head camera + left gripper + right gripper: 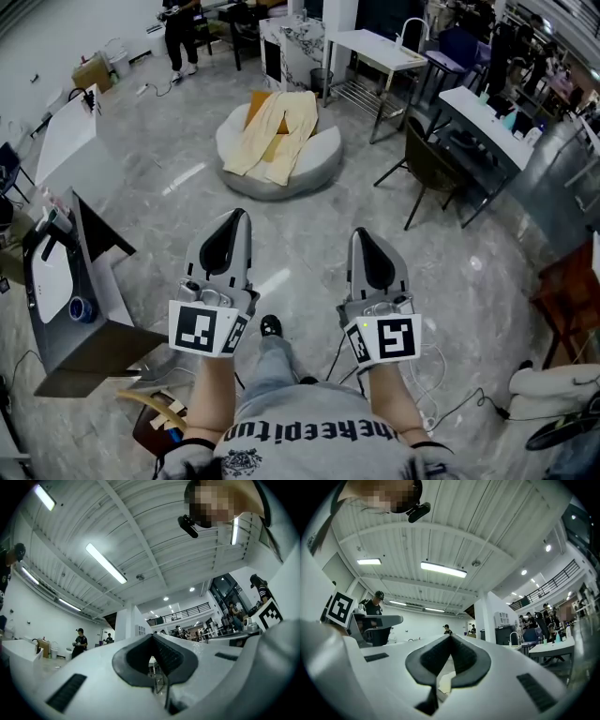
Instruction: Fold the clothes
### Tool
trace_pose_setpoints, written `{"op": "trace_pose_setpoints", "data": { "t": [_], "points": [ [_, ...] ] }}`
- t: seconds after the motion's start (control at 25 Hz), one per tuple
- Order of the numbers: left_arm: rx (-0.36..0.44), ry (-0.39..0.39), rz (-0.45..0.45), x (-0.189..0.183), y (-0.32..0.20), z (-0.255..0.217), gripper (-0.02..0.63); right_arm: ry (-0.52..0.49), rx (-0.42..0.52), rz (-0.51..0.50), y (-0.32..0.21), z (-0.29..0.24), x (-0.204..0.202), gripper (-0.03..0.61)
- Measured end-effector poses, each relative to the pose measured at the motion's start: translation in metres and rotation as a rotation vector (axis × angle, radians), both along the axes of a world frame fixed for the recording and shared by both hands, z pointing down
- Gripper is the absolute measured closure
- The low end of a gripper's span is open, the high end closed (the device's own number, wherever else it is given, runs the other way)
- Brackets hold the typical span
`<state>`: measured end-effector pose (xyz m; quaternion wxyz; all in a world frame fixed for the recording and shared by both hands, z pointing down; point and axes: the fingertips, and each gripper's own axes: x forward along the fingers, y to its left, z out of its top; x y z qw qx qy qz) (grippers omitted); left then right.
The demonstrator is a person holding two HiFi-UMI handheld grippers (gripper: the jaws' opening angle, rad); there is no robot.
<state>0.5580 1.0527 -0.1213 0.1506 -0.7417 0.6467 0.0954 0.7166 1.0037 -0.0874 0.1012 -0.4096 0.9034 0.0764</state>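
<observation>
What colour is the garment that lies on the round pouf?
Pale yellow garment, draped over the white pouf; the head view shows it best.

The clothes (274, 131) are plain pale yellow and the cushion (323, 161) is light grey. The floor (309, 239) is grey with marbling. The left gripper (236, 216) and right gripper (362, 232) have white shells, black pads and black-and-white square markers. The shirt (309, 442) is grey with black lettering.

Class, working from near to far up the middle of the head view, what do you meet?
First the grey printed T-shirt → left gripper and right gripper side by side → round pale grey floor cushion → pale yellow garment draped on it → white rectangular table.
</observation>
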Motion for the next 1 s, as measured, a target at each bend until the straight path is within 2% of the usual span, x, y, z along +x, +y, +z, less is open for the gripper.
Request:
{"op": "trace_pose_setpoints", "data": {
  "t": [0.12,0.4,0.6,1.0],
  "points": [
    [0.000,-0.007,0.009,-0.024,-0.038,0.000,0.611,0.021,0.007,0.022,-0.035,-0.001,-0.024,0.577],
    [-0.002,0.017,0.029,-0.107,-0.125,-0.013,0.611,0.026,-0.018,0.052,-0.122,-0.010,-0.099,0.577],
    [-0.009,-0.010,0.041,-0.155,-0.179,-0.016,0.611,0.016,-0.024,0.077,-0.177,-0.013,-0.146,0.577],
    [0.001,-0.032,0.050,-0.228,-0.241,-0.007,0.611,0.028,-0.038,0.098,-0.231,0.002,-0.218,0.577]
  ]
}}
